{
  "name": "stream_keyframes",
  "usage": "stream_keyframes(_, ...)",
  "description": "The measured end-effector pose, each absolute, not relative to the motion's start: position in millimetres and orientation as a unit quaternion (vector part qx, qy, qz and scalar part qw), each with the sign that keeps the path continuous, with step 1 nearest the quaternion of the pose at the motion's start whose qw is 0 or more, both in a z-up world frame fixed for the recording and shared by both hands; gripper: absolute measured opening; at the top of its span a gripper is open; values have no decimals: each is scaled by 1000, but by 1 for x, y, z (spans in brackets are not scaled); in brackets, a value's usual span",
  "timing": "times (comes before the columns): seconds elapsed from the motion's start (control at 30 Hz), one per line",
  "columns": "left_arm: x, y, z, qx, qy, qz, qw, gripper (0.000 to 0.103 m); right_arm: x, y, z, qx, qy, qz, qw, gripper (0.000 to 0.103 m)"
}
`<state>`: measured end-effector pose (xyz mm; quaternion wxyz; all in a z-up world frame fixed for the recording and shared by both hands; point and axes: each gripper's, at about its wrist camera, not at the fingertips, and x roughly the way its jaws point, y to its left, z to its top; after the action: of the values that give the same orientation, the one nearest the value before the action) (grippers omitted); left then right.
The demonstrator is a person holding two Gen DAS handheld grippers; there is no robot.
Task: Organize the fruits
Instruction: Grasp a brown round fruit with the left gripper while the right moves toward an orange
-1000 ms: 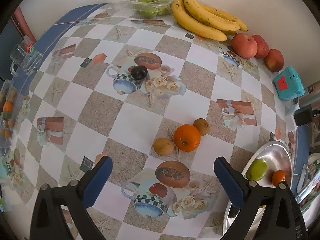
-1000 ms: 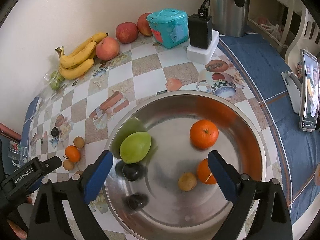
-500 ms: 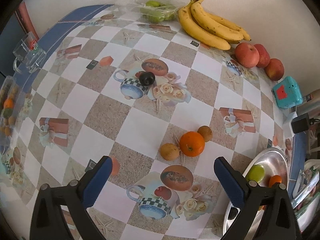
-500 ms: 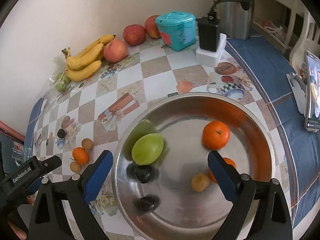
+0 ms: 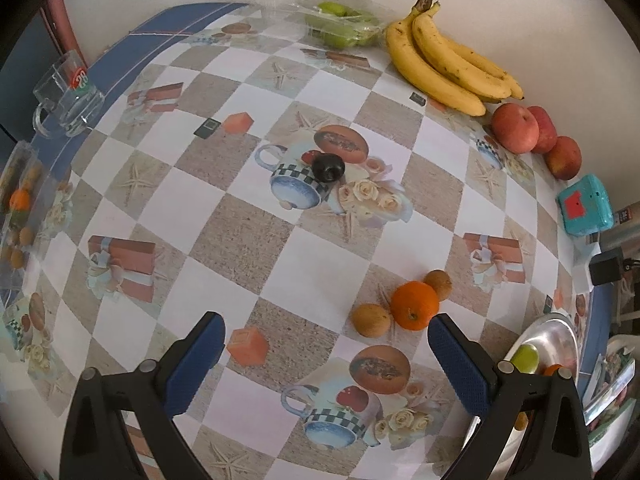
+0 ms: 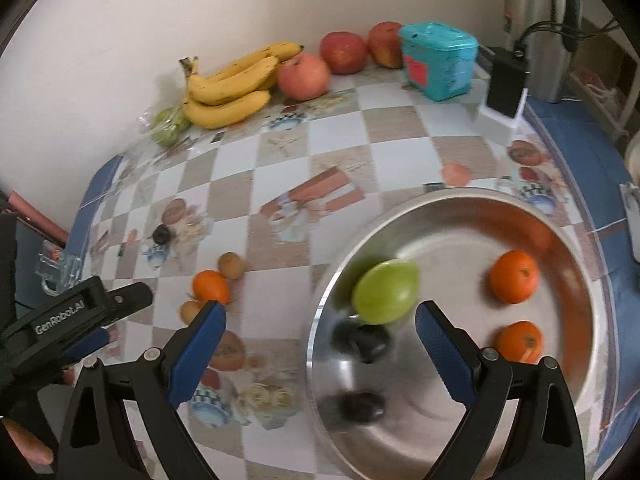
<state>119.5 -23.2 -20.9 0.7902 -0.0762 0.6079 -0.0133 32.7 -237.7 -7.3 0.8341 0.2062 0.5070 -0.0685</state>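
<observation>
The metal bowl (image 6: 472, 216) at four o'clock in the right wrist view is polished, mirroring the fruit inside. The tablecloth (image 5: 248, 236) has a smooth, faintly glossy printed surface (it looks like vinyl). At twelve o'clock in the left wrist view, green fruit sits in crinkled clear plastic wrap (image 5: 340, 26); a clear glass mug (image 5: 66, 98) stands at ten o'clock. The teal box (image 6: 440, 60) looks like hard, slightly shiny plastic. The orange (image 5: 414, 305) has dimpled peel, the bananas (image 5: 444, 64) smooth matt skin.

Bananas (image 6: 232, 84) by wall, apples (image 6: 304, 76) right, bowl (image 6: 568, 412) nearer, holding oranges (image 6: 514, 276)
</observation>
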Motion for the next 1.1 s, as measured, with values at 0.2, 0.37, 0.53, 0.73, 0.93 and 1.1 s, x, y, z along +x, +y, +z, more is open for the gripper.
stream_keyframes(0.2,119,-31,-34,-71,624,-35,777,101,34,-242,-13,219,514,-76,826,96)
stream_keyframes(0.37,118,-41,-44,-64,630,-55,772,91,33,-246,-16,225,515,-83,823,96)
stream_keyframes(0.53,116,-49,-51,-47,637,-70,766,75,33,-246,-16,222,515,-82,824,96)
stream_keyframes(0.73,115,-64,-53,-15,637,-98,764,58,33,-246,-17,219,517,-86,823,96)
stream_keyframes(0.93,119,-71,-58,7,633,-104,767,41,33,-244,-17,216,517,-86,824,96)
stream_keyframes(1.1,123,-73,-61,11,633,-117,765,32,32,-243,-19,212,521,-91,822,96)
